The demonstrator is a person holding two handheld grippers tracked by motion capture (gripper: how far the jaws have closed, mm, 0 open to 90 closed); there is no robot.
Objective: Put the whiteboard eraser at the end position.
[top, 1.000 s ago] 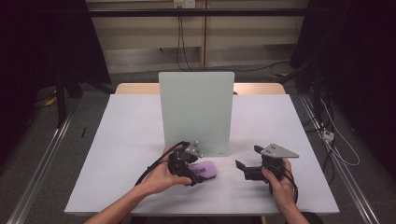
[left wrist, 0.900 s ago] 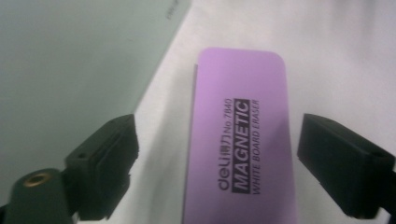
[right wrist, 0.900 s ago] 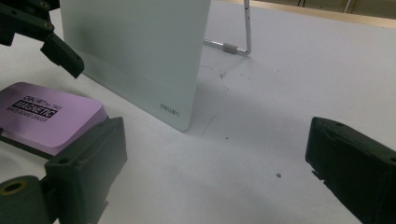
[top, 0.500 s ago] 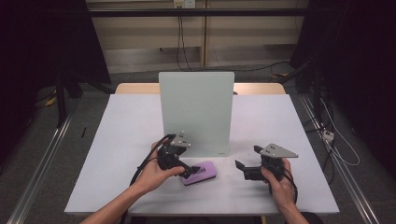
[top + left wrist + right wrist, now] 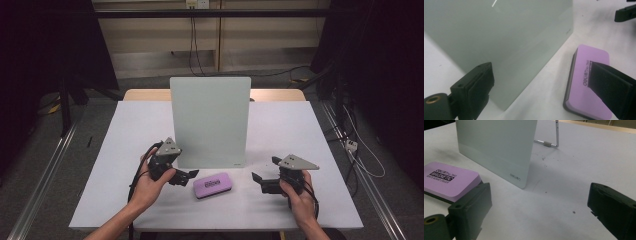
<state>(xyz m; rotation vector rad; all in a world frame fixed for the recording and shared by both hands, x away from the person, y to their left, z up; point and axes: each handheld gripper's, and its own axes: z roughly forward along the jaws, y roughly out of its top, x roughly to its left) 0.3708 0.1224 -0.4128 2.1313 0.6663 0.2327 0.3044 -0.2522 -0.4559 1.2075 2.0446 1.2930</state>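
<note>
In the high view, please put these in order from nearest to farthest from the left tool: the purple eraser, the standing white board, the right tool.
1. Purple eraser: on the table just right of the left tool.
2. White board: upright behind it; nearly as close, so ranks 1 and 2 are hard to separate.
3. Right tool: beyond the eraser, at the right.

One upright glass board [image 5: 210,120], one purple eraser [image 5: 212,184], and one white table [image 5: 300,130].

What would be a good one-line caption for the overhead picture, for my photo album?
Two hand-held tools, left and right, flank a purple eraser before an upright whiteboard.
</note>
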